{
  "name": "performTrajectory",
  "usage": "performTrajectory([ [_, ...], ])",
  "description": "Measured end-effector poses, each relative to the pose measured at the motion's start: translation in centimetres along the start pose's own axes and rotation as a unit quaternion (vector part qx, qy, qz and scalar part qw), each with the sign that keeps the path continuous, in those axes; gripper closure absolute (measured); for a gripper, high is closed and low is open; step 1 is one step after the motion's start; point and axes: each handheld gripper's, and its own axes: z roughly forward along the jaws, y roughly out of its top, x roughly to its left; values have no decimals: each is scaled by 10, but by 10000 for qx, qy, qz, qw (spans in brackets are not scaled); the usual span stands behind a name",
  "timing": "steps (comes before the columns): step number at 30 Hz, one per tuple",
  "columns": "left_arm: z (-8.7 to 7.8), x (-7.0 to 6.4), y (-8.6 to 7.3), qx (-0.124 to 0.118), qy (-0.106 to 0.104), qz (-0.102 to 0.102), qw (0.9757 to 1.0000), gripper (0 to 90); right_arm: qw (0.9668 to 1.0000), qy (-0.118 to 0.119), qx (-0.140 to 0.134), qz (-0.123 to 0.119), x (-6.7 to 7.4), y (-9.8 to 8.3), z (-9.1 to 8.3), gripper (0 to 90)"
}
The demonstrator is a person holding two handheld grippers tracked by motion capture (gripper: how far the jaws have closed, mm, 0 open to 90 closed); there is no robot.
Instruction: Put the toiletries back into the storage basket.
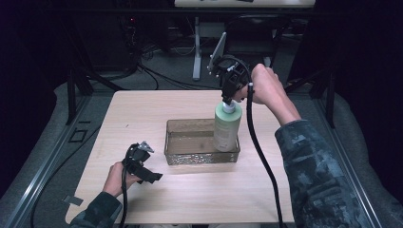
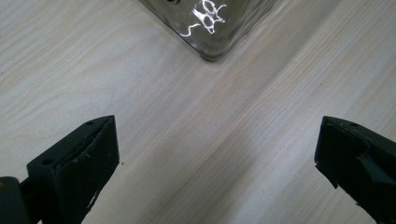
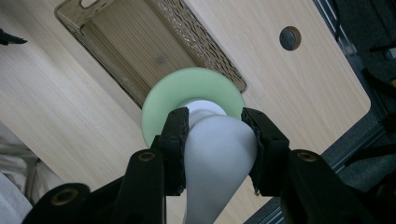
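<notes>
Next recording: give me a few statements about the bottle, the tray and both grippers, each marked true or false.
1. The right gripper is clamped on the white pump top of the green bottle. True.
2. The bottle lies flat on the table. False: it is upright at the right end of the clear tray.
3. The left gripper holds a cloth. False: its jaws are wide open with nothing between them, above bare wood.
4. A corner of the tray shows ahead of the left gripper. True.
5. The tray sits at the table's left edge. False: it is near the middle.
</notes>
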Motion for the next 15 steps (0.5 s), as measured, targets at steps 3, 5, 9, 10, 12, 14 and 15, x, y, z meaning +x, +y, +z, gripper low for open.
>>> performTrajectory([
  [3, 0, 0, 0, -5, -1, 6, 10000, 0, 10000, 13, 3, -11, 0, 0, 3, 627],
  [5, 0, 0, 0, 2, -3, 0, 10000, 0, 10000, 16, 34, -11, 0, 0, 5, 627],
  [9, 1, 0, 0, 17, -3, 10, 10000, 0, 10000, 29, 88, -13, 0, 0, 8, 627],
  [10, 1, 0, 0, 17, -3, 10, 10000, 0, 10000, 29, 88, -13, 0, 0, 8, 627],
  [12, 0, 0, 0, 12, -5, 9, 10000, 0, 9999, 45, 137, 2, 0, 0, 11, 626],
  [14, 0, 0, 0, 13, -6, 7, 10000, 0, 9999, 39, 149, -17, 0, 0, 13, 626],
  [15, 0, 0, 0, 13, -6, 7, 10000, 0, 9999, 44, 161, -6, 0, 0, 13, 626],
])
